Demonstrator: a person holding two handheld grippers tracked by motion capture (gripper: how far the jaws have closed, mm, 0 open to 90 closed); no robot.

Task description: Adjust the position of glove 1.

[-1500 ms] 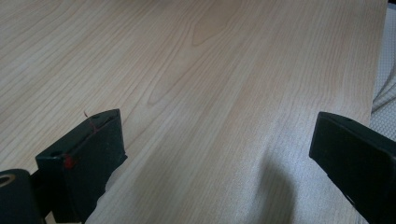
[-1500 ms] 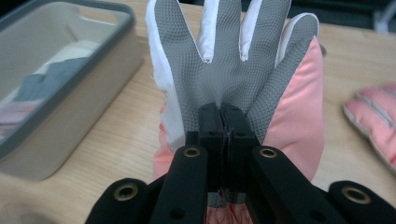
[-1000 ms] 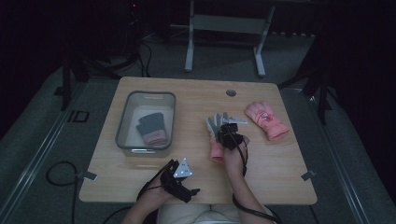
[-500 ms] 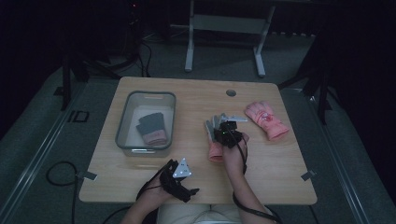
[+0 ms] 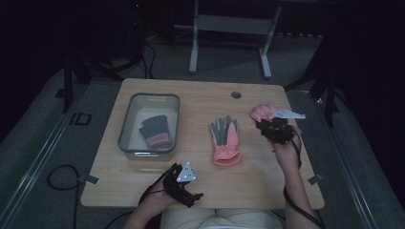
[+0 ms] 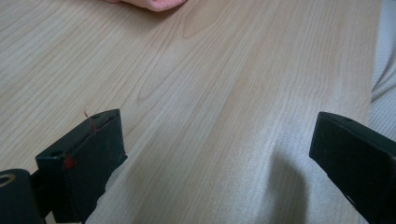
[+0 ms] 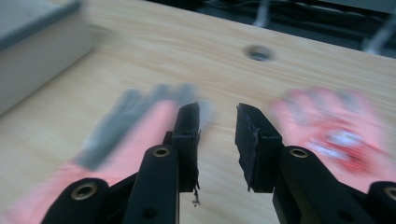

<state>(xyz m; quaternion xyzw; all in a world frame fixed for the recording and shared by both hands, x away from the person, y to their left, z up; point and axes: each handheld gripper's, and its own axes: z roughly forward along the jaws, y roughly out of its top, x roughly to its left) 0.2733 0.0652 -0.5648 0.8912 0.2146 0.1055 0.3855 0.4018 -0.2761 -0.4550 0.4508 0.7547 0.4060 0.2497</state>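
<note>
Gloves (image 5: pixel 225 140) right of the bin (image 5: pixel 125 128) look soft, limp — I'd pinch a cuff; both grippers' jaws stand apart, empty.

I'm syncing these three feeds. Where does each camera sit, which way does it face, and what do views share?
High view: above the person's side, facing forward and down on the table; both forearms show.
Left gripper view: rides the left gripper, facing bare tabletop; open jaws show.
Right gripper view: rides the right gripper, facing the grey-palmed glove.
Shared: that glove, high and right views.
</note>
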